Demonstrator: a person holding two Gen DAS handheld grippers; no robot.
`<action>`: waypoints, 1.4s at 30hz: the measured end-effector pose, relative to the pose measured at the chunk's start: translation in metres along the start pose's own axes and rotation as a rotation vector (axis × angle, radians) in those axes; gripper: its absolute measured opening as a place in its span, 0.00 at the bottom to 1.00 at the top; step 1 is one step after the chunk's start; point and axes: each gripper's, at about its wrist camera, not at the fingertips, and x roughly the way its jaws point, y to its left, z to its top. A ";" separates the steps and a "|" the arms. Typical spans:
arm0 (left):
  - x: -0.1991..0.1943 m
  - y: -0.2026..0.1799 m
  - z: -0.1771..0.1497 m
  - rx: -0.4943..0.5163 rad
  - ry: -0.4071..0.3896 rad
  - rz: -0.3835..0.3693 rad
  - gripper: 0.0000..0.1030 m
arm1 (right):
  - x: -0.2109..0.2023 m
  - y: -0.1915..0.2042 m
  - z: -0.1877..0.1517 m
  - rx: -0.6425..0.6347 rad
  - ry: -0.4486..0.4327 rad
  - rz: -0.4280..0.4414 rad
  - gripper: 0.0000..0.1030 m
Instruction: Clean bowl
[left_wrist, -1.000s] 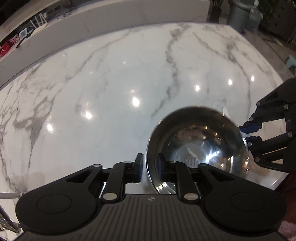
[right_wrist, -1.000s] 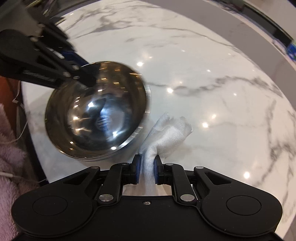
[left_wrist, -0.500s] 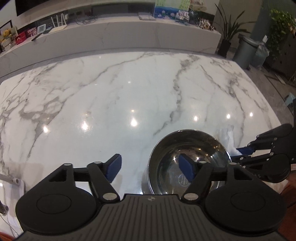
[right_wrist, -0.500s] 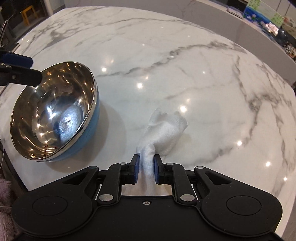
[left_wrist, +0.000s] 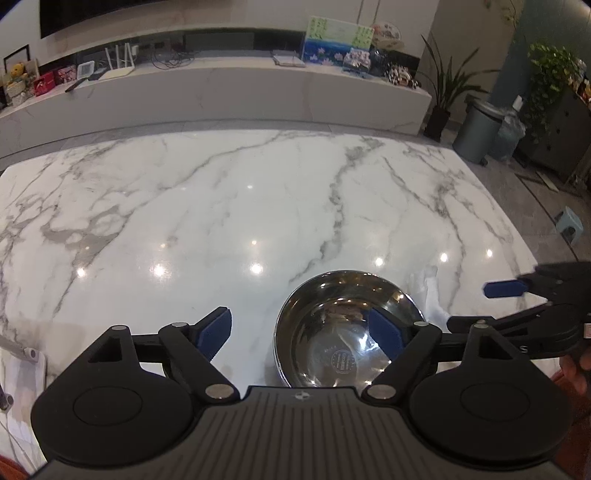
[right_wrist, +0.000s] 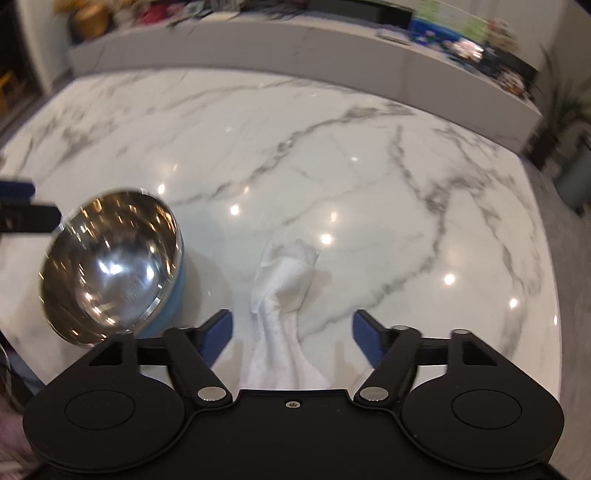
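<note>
Bowl (left_wrist: 347, 332), steel inside, sits upright on the marble table (left_wrist: 221, 206) in the lower centre-right of the left wrist view, with a round stamp showing on its bottom. The left gripper (left_wrist: 303, 330) fills the bottom of the frame, its fingers spread wide and released, holding nothing. One blue pad (left_wrist: 216, 328) lies over bare marble to the left of the bowl; the other overlaps the bowl's interior in the picture, and whether it touches the metal cannot be told. The bowl's near rim is cut off by the gripper body. At the right edge the right gripper (left_wrist: 476, 304) reaches in from the side, fingers parted, with a bit of the person's hand (left_wrist: 574, 373) at the lower right, mostly out of frame. A white cloth (left_wrist: 428, 291) peeks out just behind the bowl's right rim, largely hidden.

In the right wrist view, which is blurred, the bowl (right_wrist: 110, 273) appears at the left, its blue outer wall visible and its mouth tilted toward the camera. The right gripper (right_wrist: 291, 332) is open along the bottom, fingers well apart and not pinching anything. The cloth (right_wrist: 284, 288) lies crumpled on the table (right_wrist: 406, 184) between the fingers, touching neither pad; its near end vanishes under the gripper body. A tip of the left gripper (right_wrist: 22, 206) pokes in at the left edge, just beside the bowl's rim, mostly cropped.
</note>
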 end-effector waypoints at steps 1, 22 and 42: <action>-0.001 0.000 -0.001 -0.001 -0.001 0.003 0.79 | -0.005 0.002 -0.001 0.016 -0.010 -0.005 0.72; -0.022 0.004 -0.057 -0.063 -0.083 0.087 0.80 | -0.049 0.065 -0.077 0.316 -0.270 -0.195 0.94; -0.008 0.003 -0.092 -0.088 -0.035 0.151 0.80 | -0.054 0.089 -0.104 0.298 -0.357 -0.234 0.94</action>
